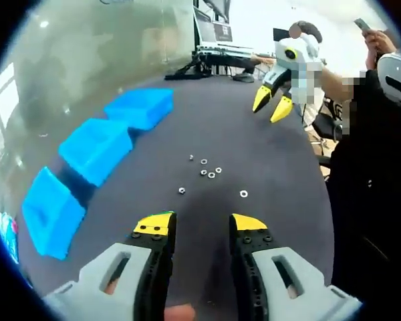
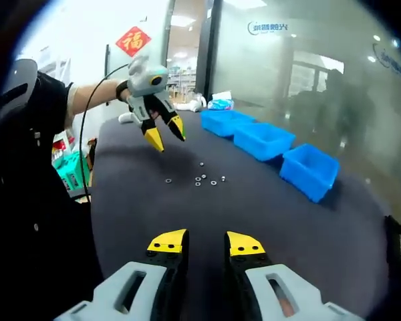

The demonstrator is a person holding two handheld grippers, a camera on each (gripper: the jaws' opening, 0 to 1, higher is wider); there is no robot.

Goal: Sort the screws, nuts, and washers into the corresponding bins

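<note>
**Nuts and washers wait on the dark worktop**

Left gripper view: small shiny nuts and washers (image 1: 210, 172) lie scattered mid-worktop (image 1: 254, 134). Three blue bins (image 1: 97, 148) line one side. The left claw (image 1: 200, 226) hangs open, holding nothing. The right claw (image 1: 273, 103) hovers far off, open.

Right gripper view: the right claw (image 2: 206, 240) is open and empty. A tissue box (image 2: 220, 102) sits behind the bins.

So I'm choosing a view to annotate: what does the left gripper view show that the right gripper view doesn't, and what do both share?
Left gripper view alone: a laptop on the table's far edge.

Right gripper view alone: a red paper sign on the wall and a tissue pack beyond the bins.

Both: the dark table, three blue bins in a row, the small hardware cluster, and each other's open yellow-tipped gripper held over the table.
</note>
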